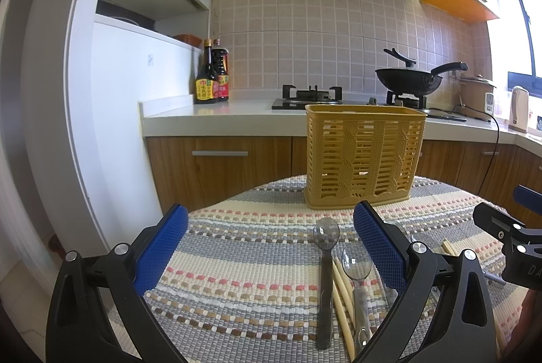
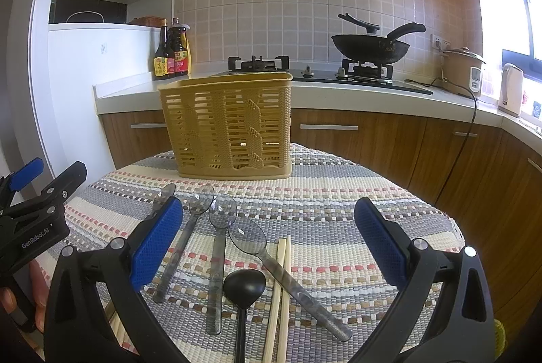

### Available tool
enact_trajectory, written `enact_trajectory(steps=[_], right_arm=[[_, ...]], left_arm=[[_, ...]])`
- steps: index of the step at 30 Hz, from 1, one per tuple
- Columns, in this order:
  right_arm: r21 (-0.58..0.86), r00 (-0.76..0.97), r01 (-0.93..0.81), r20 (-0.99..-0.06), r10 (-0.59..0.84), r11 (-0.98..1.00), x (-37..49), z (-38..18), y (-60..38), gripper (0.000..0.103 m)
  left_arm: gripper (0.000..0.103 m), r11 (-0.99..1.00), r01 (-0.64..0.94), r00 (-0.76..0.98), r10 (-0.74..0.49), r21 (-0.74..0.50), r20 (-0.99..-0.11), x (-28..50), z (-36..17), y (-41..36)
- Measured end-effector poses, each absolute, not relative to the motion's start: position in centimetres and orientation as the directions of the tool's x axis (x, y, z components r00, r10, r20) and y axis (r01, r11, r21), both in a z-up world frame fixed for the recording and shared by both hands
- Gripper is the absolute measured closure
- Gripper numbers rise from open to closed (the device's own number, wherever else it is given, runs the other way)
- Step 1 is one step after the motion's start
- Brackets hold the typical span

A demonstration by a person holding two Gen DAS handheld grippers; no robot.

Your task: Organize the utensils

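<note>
A yellow slotted utensil basket stands upright at the far side of a round table with a striped woven cloth. Several clear plastic spoons, a black spoon and wooden chopsticks lie flat on the cloth in front of it. My left gripper is open and empty above the cloth, with the spoons near its right finger. My right gripper is open and empty, straddling the spoons and chopsticks.
Behind the table runs a kitchen counter with sauce bottles, a gas stove, a black wok, a rice cooker and a kettle. Wooden cabinets stand below. A white fridge is at left.
</note>
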State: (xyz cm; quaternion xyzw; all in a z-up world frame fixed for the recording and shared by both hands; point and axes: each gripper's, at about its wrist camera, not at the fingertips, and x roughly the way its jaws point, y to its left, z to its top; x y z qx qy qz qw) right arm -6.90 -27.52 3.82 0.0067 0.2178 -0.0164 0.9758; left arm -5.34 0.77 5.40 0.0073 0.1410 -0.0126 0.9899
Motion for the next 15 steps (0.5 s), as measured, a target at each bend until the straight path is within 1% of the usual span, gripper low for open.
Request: enact_trajectory(steps=[5, 7, 10, 13, 15], right_arm=[[0.011, 0.907, 0.033, -0.42, -0.026, 0.999, -6.9, 3.8, -27.7, 0.006], [0.006, 0.906, 0.036, -0.422, -0.03, 0.999, -6.9, 3.8, -27.6, 0.006], [0.003, 0.909, 0.048, -0.415, -0.042, 0.999, -6.6, 3.7, -27.6, 0.006], [0.016, 0.893, 0.036, -0.45, -0.025, 0.999, -5.9, 3.5, -27.9, 0.006], [0.003, 0.864, 0.032, -0.502, -0.027, 0.999, -5.1, 3.4, -28.1, 0.006]], left_arm=[[0.008, 0.999, 0.036, 0.96, -0.032, 0.009, -0.277, -5.7, 5.7, 0.7], [0.008, 0.999, 0.045, 0.956, -0.044, -0.003, -0.292, -5.5, 5.5, 0.5], [0.008, 0.997, 0.06, 0.933, -0.074, -0.049, -0.353, -4.1, 4.5, 1.4], [0.008, 0.989, 0.096, 0.891, -0.134, -0.11, -0.434, -2.3, 4.1, 2.4], [0.009, 0.982, 0.122, 0.847, -0.178, -0.142, -0.5, -0.7, 4.1, 3.0]])
